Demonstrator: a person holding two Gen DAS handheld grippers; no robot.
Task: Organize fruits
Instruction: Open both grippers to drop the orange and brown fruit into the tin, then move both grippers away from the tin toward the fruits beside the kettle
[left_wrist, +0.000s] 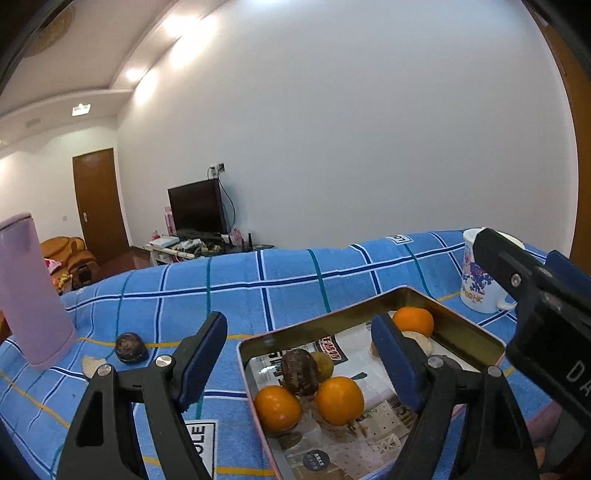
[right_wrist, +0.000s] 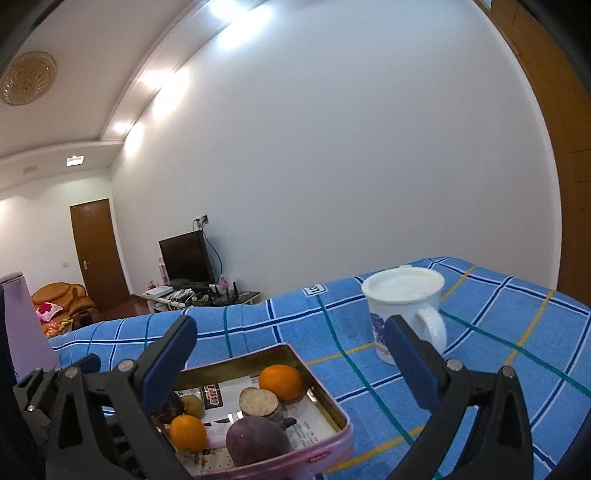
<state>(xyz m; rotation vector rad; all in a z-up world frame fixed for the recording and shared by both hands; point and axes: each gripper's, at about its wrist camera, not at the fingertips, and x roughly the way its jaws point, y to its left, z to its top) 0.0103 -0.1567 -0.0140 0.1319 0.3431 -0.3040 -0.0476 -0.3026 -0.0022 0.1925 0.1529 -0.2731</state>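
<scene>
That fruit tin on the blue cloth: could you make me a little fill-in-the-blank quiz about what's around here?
1. The tin holds ___ oranges.
2. The white mug stands on a checked cloth whose main colour is ___.
3. One dark round fruit lies outside the tin, near the ___ bottle.
4. Both grippers are ___.

Missing words: three; blue; purple; open

both grippers (left_wrist: 299, 354) (right_wrist: 291, 363) gape (nothing held).

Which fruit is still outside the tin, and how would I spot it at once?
Start at the blue checked cloth, then find the tall lilac cup at its left end. Just right of the cup's base lies a dark round fruit, the only whole fruit on the cloth; all the oranges sit inside the tin.
</scene>
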